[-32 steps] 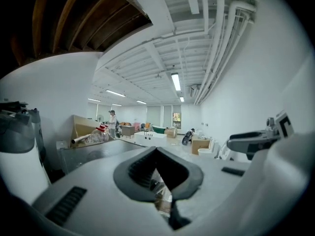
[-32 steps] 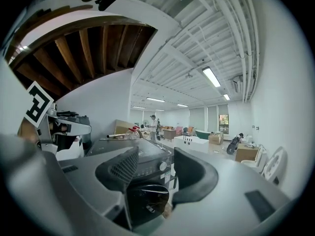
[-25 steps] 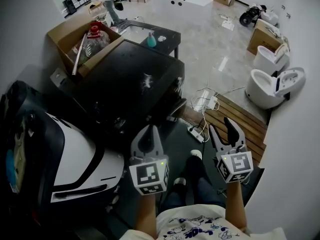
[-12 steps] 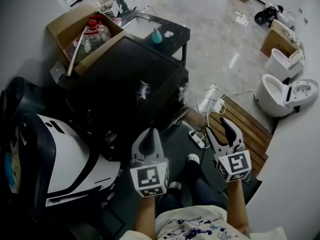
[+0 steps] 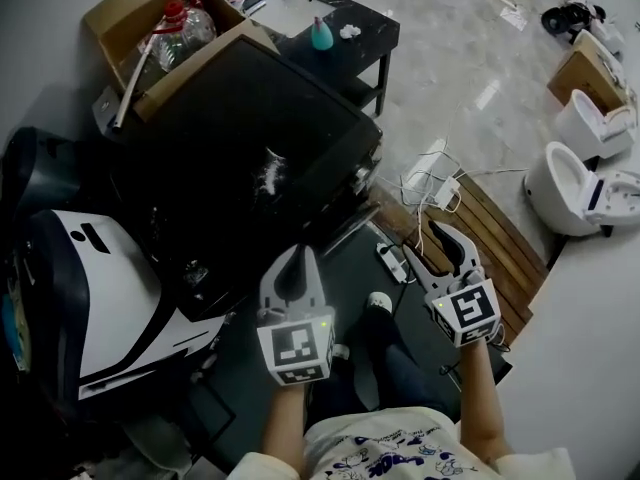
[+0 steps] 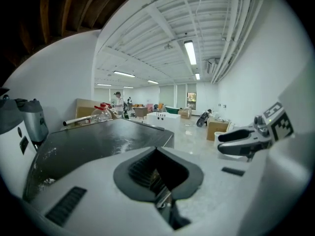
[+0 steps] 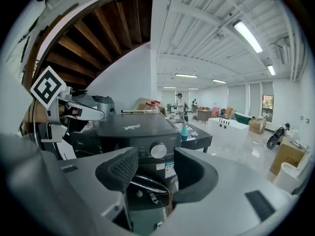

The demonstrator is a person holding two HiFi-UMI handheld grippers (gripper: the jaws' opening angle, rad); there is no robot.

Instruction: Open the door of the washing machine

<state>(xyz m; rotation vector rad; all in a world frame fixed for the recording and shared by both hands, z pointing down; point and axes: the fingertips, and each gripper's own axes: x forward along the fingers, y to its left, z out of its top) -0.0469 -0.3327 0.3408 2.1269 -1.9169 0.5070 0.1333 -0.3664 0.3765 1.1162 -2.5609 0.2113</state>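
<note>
Both tools hover over a dark floor mat (image 5: 270, 368), just short of the black washing machine (image 5: 250, 138). The left tool (image 5: 292, 266) has its jaws pressed together with nothing in them. The right tool (image 5: 445, 253) is spread wide and empty, and the washer's front fills the gap between its jaws, with a silver knob (image 7: 158, 150) above. Beyond the machine, a small dark table (image 5: 350, 63) carries a teal bottle (image 5: 321, 34). Off the right tool's side run wooden slats (image 5: 495, 243), a tangle of white cables (image 5: 430, 183) and pale glossy floor (image 5: 450, 58), with white toilets (image 5: 575, 183) further out. A cardboard box (image 5: 130, 13) sits far ahead of the left tool. The door (image 7: 142, 183) is tricky: from above, the machine's top hides it completely. In the right gripper view only a dark curved rim shows, its lower part cut off by the tool's body.
</note>
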